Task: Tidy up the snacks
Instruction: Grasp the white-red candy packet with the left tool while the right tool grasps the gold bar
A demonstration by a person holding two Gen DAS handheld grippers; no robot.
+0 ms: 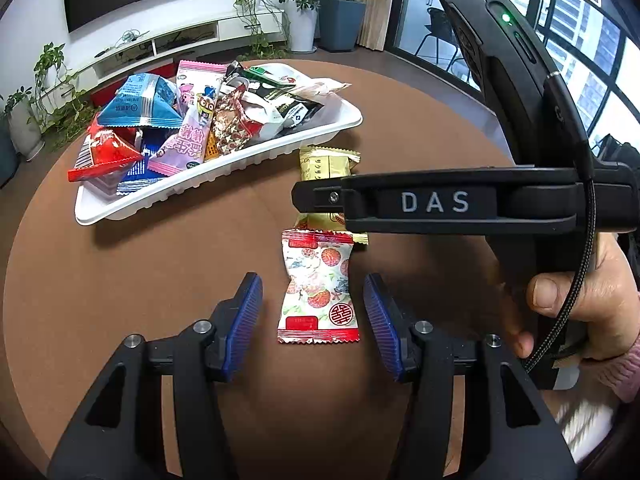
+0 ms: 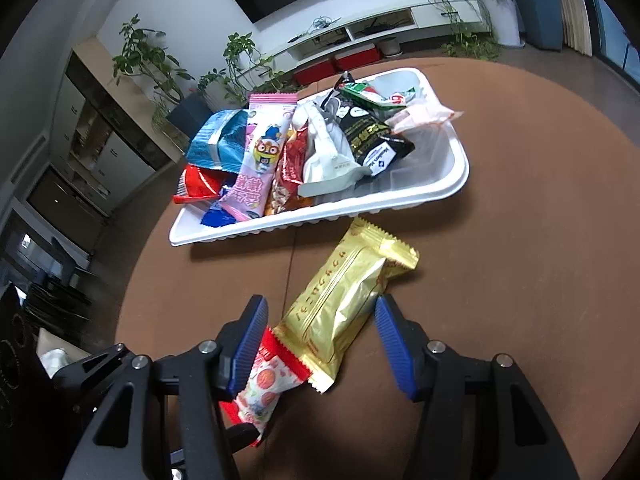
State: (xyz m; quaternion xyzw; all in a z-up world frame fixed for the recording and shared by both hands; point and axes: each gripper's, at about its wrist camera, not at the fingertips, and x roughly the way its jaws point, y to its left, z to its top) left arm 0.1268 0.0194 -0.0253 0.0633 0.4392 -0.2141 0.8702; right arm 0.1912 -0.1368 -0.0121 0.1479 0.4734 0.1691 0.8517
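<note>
A red-and-white candy packet (image 1: 318, 288) lies flat on the brown round table (image 1: 160, 264). My left gripper (image 1: 313, 320) hangs over it, open, with a blue pad on each side and a gap to both. A gold wrapped snack (image 2: 344, 304) lies just beyond it, partly over its end. My right gripper (image 2: 320, 344) is open around the gold snack, and its pads do not press on it. In the left wrist view the right gripper (image 1: 300, 198) reaches in side-on from the right and covers the middle of the gold snack (image 1: 326, 164). The candy packet (image 2: 266, 388) shows under the right gripper's left finger.
A white plastic tray (image 1: 224, 176) (image 2: 360, 208) stands behind the two packets, heaped with several wrapped snacks. A person's hand (image 1: 576, 300) holds the right gripper's handle at the right. The table's edge curves round near the left gripper. A TV stand and potted plants stand beyond.
</note>
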